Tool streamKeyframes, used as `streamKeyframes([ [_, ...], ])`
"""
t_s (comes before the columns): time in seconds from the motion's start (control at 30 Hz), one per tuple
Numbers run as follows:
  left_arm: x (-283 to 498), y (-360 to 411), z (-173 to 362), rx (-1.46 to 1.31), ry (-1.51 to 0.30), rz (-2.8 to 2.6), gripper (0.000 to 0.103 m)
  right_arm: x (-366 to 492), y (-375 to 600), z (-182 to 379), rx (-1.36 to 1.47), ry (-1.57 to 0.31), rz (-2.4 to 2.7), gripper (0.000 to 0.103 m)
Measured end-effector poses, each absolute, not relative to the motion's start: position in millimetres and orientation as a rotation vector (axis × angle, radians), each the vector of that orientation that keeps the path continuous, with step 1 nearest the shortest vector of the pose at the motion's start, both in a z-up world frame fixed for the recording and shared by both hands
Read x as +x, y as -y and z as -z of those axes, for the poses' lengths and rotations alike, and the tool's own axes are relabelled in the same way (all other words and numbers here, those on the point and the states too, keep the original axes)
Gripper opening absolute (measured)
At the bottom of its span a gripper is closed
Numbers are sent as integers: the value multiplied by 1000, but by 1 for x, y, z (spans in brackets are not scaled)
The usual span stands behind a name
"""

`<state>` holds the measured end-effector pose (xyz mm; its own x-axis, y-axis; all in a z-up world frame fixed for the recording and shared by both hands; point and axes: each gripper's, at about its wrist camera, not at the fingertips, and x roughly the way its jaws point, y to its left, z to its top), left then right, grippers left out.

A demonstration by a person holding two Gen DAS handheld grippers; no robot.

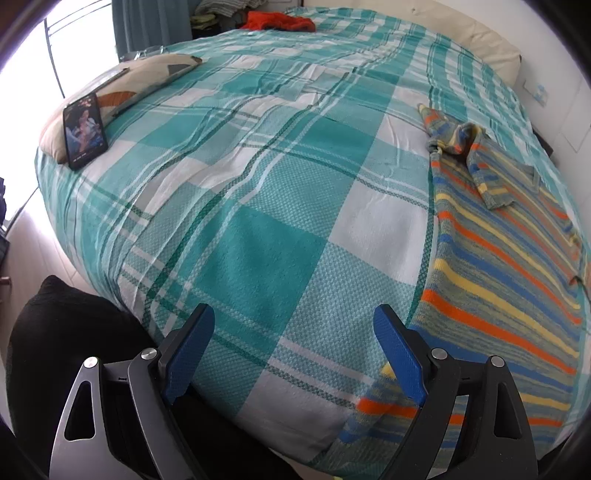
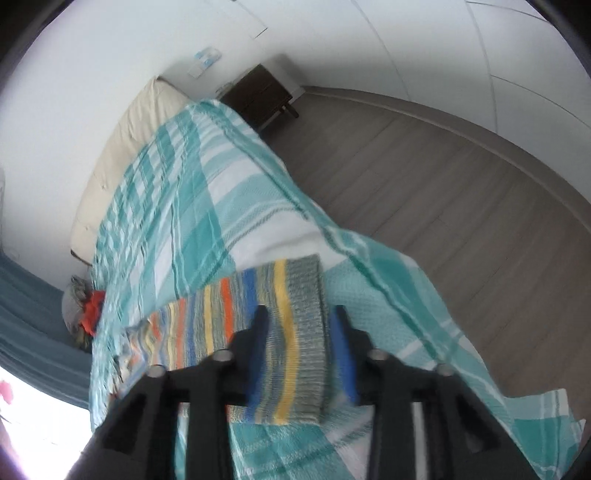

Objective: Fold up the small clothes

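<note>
A small striped sweater (image 1: 506, 258), orange, blue, yellow and grey, lies flat on the right side of the bed, one sleeve folded across its top. My left gripper (image 1: 295, 325) is open and empty over the bedspread; its right finger (image 1: 399, 354) is just above the sweater's near sleeve. In the right wrist view my right gripper (image 2: 301, 317) is open with its jaws either side of the sweater's ribbed hem (image 2: 306, 314); the frame is blurred.
The bed has a teal and white checked bedspread (image 1: 258, 206). A phone (image 1: 84, 130) leans on a cushion (image 1: 122, 88) at far left. Red clothing (image 1: 277, 20) lies at the far edge. A dark nightstand (image 2: 258, 96) and wooden floor (image 2: 443, 206) lie beyond the bed.
</note>
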<state>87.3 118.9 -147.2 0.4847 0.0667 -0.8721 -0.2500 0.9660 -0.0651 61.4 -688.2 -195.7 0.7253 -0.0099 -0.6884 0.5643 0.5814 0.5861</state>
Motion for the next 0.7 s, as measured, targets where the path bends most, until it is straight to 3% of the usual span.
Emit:
streamKeyframes([
  [0.2, 89, -121, 150, -219, -1057, -201, 89, 34, 654, 196, 1038, -735, 191, 43],
  [0.4, 88, -118, 151, -208, -1060, -203, 89, 92, 518, 203, 762, -925, -206, 43],
  [0.53, 83, -126, 149, -231, -1060, -211, 89, 138, 457, 220, 676, -938, -248, 42],
  [0.57, 82, -129, 149, -244, -1061, -212, 89, 145, 452, 223, 681, -931, -244, 37],
  [0.6, 81, -132, 148, -258, -1060, -212, 89, 153, 449, 226, 663, -937, -225, 2],
  [0.7, 79, -137, 147, -274, -1050, -208, 89, 149, 453, 230, 619, -1005, -83, 3],
])
